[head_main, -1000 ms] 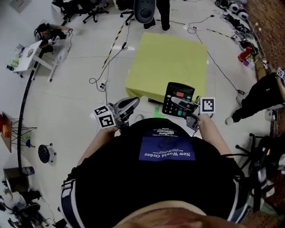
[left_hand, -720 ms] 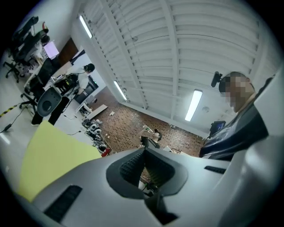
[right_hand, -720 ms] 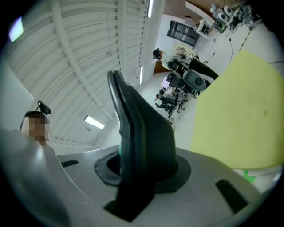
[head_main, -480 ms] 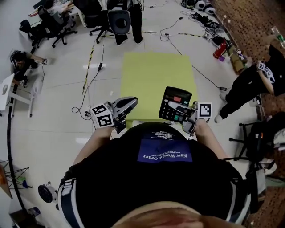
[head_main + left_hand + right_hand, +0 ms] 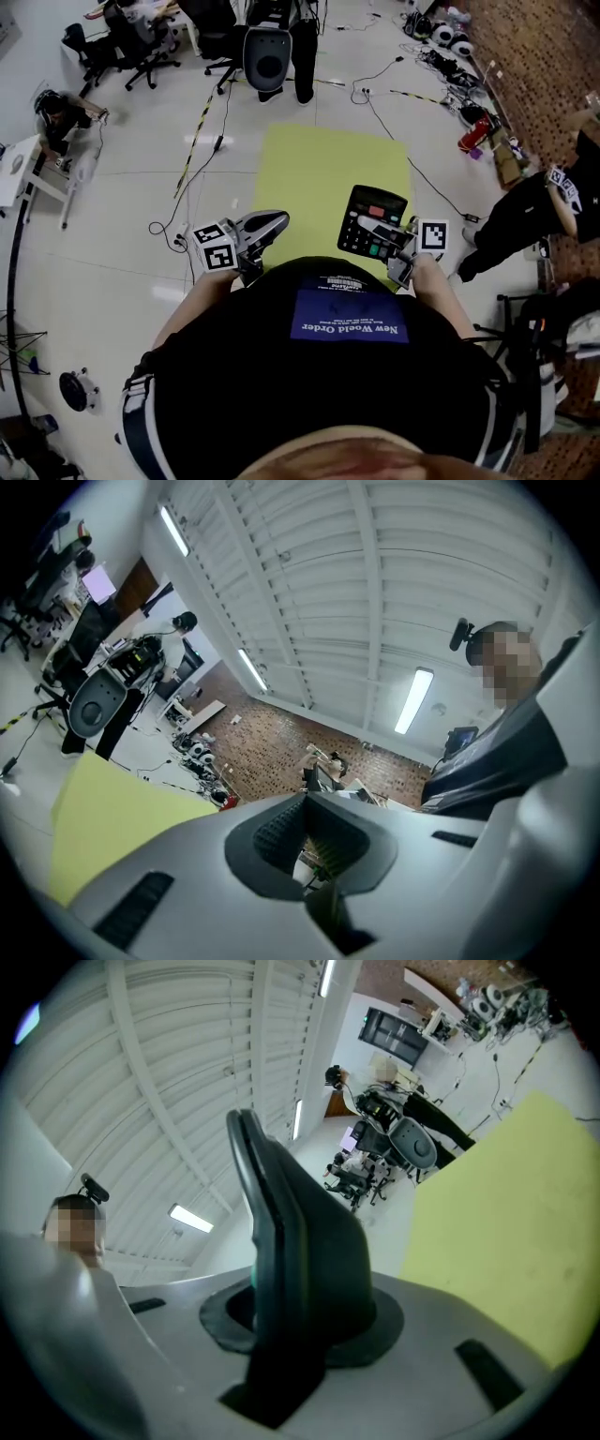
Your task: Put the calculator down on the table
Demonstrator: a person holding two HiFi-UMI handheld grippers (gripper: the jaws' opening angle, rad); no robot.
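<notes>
Right gripper [image 5: 380,230] is clamped on the calculator [image 5: 375,202], held in the air; left gripper [image 5: 265,225] is pinched together, empty. The person has stepped up in the last second, so the yellow table [image 5: 319,159] now lies right under the calculator, and lowering looks next.

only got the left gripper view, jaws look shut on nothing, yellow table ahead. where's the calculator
Observer: The right tool is clamped on the calculator, with its keys facing up toward the head camera.
Operator: is it on the table
Observer: No. In the head view it shows against the near right part of the yellow table, held in the air, not set down.
Operator: anyone near the table
Observer: Yes, a person stands just past its far edge, beside an office chair.
</notes>
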